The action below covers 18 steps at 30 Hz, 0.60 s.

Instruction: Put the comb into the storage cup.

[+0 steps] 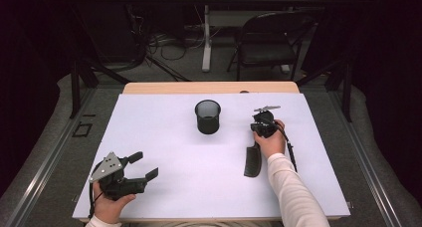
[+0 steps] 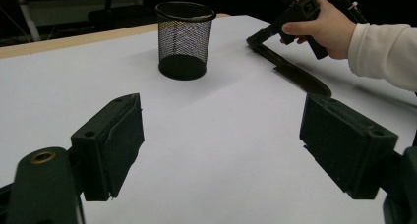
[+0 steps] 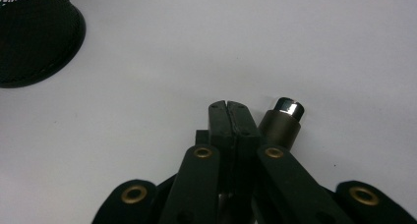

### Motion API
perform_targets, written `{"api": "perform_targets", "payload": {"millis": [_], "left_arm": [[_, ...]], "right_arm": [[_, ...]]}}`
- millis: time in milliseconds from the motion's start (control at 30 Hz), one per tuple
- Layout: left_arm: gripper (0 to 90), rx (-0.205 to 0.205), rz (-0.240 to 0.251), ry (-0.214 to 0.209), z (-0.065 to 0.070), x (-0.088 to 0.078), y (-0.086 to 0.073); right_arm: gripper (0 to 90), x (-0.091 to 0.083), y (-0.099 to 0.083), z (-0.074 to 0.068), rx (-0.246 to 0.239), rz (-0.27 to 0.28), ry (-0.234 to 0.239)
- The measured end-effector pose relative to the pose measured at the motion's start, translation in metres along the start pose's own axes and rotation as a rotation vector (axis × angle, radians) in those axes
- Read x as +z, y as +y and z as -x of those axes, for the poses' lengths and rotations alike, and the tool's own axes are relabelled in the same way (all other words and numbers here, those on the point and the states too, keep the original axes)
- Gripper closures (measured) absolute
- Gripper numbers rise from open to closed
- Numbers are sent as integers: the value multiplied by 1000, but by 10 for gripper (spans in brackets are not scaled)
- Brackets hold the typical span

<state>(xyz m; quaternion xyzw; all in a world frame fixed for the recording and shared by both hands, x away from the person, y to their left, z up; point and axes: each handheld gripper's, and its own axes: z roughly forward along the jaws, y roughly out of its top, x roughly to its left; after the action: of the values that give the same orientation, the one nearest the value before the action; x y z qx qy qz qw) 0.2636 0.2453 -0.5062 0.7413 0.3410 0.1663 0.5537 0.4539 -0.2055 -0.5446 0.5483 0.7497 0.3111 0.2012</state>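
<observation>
Black: one comb (image 1: 252, 161), one mesh cup (image 1: 207, 116), two grippers (image 1: 143, 167) (image 1: 256, 132).

Left gripper (image 1: 144, 166) low near the body, fingers (image 2: 115, 140) wide apart; right gripper (image 3: 230, 107) farther out, fingers pressed together.

The round wire-mesh pen cup (image 1: 207, 116) is black, its fine grid pattern letting the white sheet (image 1: 164, 137) covering the table show through, and to its right the long plastic comb (image 1: 253, 161) is black too. Both hand-held two-jaw grippers, the right gripper (image 1: 263, 118) and the left gripper (image 1: 142, 166), are black with brass-coloured rivets, the left one topped by a grey three-cornered plate. Beyond the cup, a pale wood table edge (image 1: 209, 87) borders the sheet, and the sleeve (image 1: 293, 189) beside the comb is cream white.
</observation>
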Motion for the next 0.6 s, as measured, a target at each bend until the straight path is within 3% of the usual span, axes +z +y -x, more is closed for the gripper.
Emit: {"api": "perform_targets", "payload": {"millis": [600], "left_arm": [[170, -2, -3, 10, 0, 0, 0]], "right_arm": [[900, -1, -4, 6, -4, -35, -27]]}}
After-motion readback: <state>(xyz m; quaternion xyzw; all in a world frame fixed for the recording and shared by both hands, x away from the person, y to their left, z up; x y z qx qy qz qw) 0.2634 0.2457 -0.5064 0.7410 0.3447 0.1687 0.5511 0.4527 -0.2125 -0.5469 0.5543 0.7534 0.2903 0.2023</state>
